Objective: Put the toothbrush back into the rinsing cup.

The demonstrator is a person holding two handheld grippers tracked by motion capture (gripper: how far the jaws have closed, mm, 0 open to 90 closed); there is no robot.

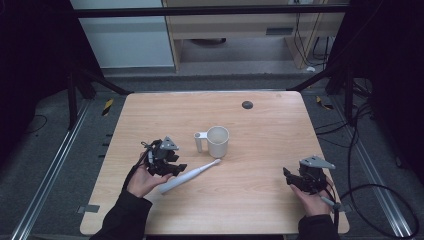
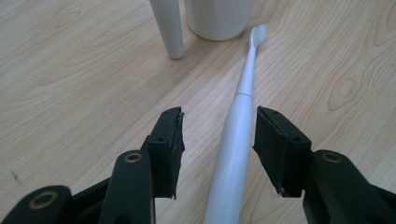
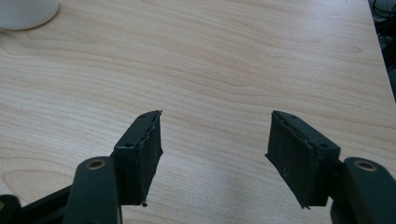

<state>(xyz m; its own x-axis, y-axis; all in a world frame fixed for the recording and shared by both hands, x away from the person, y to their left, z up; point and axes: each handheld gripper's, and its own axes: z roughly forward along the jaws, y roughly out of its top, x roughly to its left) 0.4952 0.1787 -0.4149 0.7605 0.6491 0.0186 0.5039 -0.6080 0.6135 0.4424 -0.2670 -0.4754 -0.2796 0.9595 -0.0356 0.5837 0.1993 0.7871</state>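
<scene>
Toothbrush (image 2: 232,154) handle runs off the bottom edge in the left gripper view; cup (image 2: 218,17) cropped at the top.

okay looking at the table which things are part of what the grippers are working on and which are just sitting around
In the job:
electric toothbrush, lying on the table between the open jaws of the left gripper, pads not touching it
white cup, just past the brush head

Lying about:
small white holder beside the cup
dark round spot near the table's far edge
right gripper, open, over bare wood
</scene>
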